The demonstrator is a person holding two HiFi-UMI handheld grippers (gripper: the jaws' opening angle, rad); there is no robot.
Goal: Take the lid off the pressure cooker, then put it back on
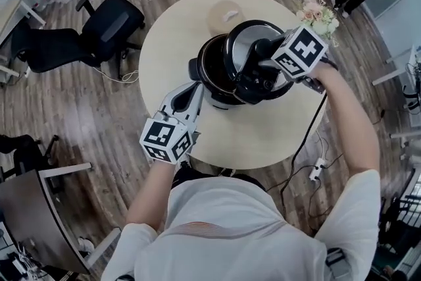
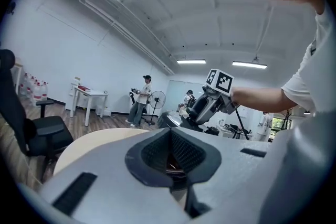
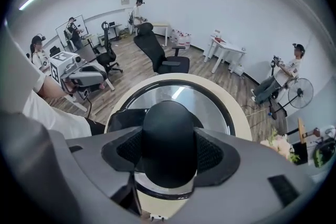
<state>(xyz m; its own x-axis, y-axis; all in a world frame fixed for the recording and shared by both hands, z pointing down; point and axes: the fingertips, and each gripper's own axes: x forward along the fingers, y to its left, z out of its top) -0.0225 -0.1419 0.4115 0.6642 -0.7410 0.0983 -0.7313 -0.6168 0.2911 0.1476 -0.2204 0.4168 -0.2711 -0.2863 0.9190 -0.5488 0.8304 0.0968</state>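
Round table (image 1: 263,135) below; lid (image 3: 202,98) between right tongs (image 3: 168,152)

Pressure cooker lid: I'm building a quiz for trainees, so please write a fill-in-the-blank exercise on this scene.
The right tongs hold the ____ by its black knob.
The pot stands on a ____ table.
The left tongs are ____.
Missing words: lid, round, shut.
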